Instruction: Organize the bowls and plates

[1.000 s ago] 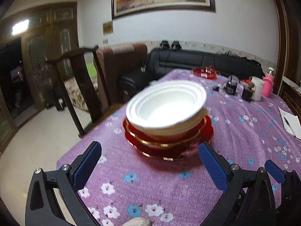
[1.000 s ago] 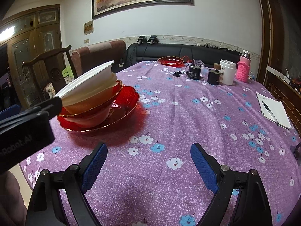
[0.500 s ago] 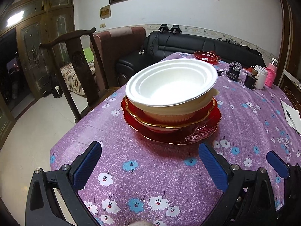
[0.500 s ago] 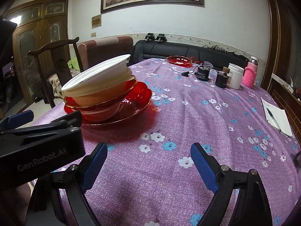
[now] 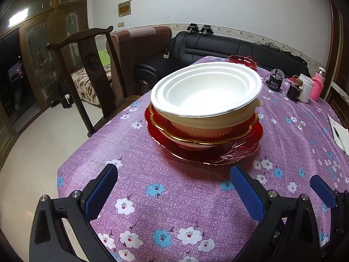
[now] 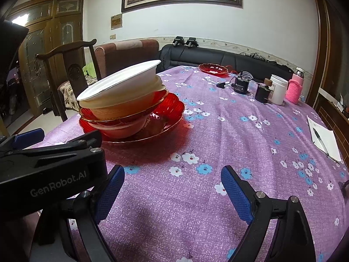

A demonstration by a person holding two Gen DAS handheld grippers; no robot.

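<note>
A stack of dishes stands on the purple flowered tablecloth [image 5: 174, 196]: a wide red glass plate [image 5: 246, 150] at the bottom, a gold-rimmed red plate [image 5: 159, 122] and cream bowls above, and a tilted white bowl [image 5: 205, 89] on top. The stack shows in the right wrist view too, white bowl [image 6: 122, 83] over red plate [image 6: 168, 113]. My left gripper [image 5: 172, 192] is open and empty, just short of the stack. My right gripper [image 6: 172, 192] is open and empty, to the right of the stack, beside the left gripper's body [image 6: 50, 170].
A small red dish [image 6: 213, 68] sits at the table's far end. Black devices [image 6: 241, 85], a white cup [image 6: 278, 89] and a pink bottle [image 6: 295, 87] stand at the far right. A notepad with pen [image 6: 322, 137] lies near the right edge. A wooden chair [image 5: 93, 69] stands left.
Both grippers have pulled back and risen slightly from the stack, which now sits further away and higher in the views. Both stay open and empty. The stack has not moved.
</note>
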